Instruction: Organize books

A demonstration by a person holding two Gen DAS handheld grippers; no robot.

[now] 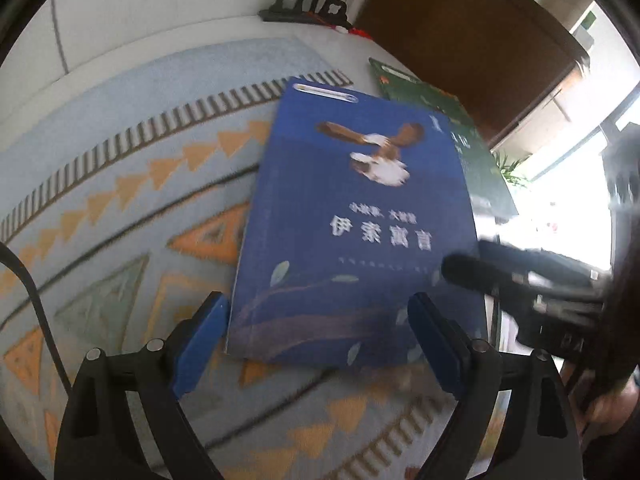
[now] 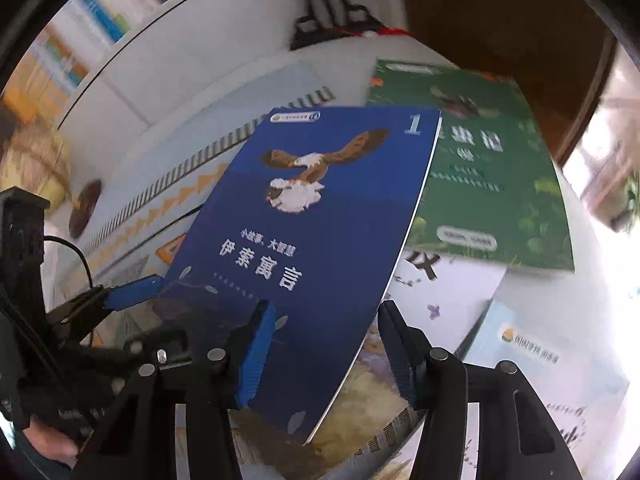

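Home room: patterned tablecloth (image 1: 120, 184), children's books (image 2: 472, 168), houseplant (image 1: 510, 168), wooden furniture (image 1: 460, 40).

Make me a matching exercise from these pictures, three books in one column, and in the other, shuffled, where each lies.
Things:
1. blue book
2. green book
3. pale blue book

Places:
A. partly under the blue book, at the far side of the table
B. on top of the pile, between the fingers of the right tool
C. lower right in the right wrist view, near the table edge

Pairs: 1-B, 2-A, 3-C
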